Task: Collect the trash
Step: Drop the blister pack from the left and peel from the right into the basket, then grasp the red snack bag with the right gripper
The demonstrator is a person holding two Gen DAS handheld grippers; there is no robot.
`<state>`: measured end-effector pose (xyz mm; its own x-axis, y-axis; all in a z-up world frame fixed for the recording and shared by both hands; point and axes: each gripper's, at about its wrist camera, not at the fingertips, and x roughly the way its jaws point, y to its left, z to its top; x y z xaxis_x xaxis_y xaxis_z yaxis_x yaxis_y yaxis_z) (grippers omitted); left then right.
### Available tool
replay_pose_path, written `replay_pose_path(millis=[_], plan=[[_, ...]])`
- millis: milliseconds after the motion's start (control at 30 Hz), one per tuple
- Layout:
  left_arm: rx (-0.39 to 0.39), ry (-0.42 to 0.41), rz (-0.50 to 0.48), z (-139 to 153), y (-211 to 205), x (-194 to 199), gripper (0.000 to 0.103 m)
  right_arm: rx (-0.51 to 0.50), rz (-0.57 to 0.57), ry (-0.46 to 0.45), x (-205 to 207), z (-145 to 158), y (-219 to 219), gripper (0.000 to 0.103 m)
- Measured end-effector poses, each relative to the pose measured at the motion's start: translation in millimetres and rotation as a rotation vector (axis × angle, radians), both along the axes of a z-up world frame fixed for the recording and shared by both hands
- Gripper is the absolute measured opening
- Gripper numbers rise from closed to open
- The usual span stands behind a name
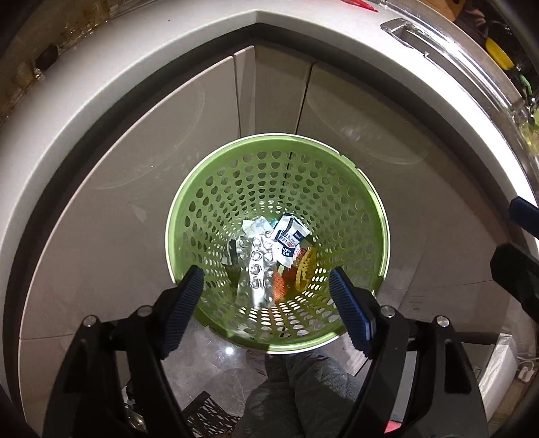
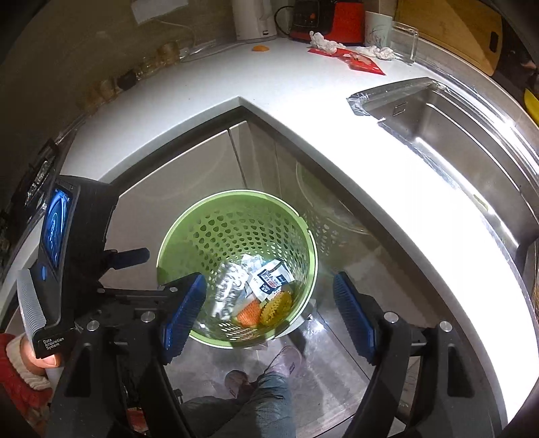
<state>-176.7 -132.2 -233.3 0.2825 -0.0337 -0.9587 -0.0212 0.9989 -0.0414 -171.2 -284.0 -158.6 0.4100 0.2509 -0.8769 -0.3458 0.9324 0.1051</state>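
Observation:
A green perforated trash basket [image 1: 202, 215] stands on the floor in the cabinet corner; it also shows in the right wrist view [image 2: 188, 236]. Inside lie a silver blister pack [image 1: 257, 269], a white printed packet [image 1: 289, 236], an orange piece [image 1: 279, 286] and a yellow piece [image 1: 305, 268]. My left gripper [image 1: 266, 286] is open and empty above the basket. My right gripper [image 2: 269, 293] is open and empty above the basket's right side. On the counter lie a red wrapper [image 2: 353, 60] and crumpled white tissues [image 2: 323, 42].
The white L-shaped counter [image 2: 269, 87] wraps around the corner, with a steel sink [image 2: 448, 134] at right. A kettle [image 2: 254, 18], a red appliance [image 2: 330, 20], a mug [image 2: 379, 27], a glass container [image 2: 406, 42] and an orange scrap [image 2: 260, 48] sit at the back. The person's legs [image 2: 266, 387] stand below.

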Motion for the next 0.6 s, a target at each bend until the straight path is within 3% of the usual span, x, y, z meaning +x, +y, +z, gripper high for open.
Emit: replay_pose_path(millis=[167, 600], plan=[[-0.005, -0.038, 0.000, 22.8, 3.0, -1.9, 0.077, 0.018, -0.031, -0.014, 1.9, 12.4, -6.8, 0.078], [0.011, -0.238, 0.041, 125.0, 29.1, -5.1, 0.090, 0.039, -0.060, -0.157, 9.5, 73.5, -0.9, 0.086]])
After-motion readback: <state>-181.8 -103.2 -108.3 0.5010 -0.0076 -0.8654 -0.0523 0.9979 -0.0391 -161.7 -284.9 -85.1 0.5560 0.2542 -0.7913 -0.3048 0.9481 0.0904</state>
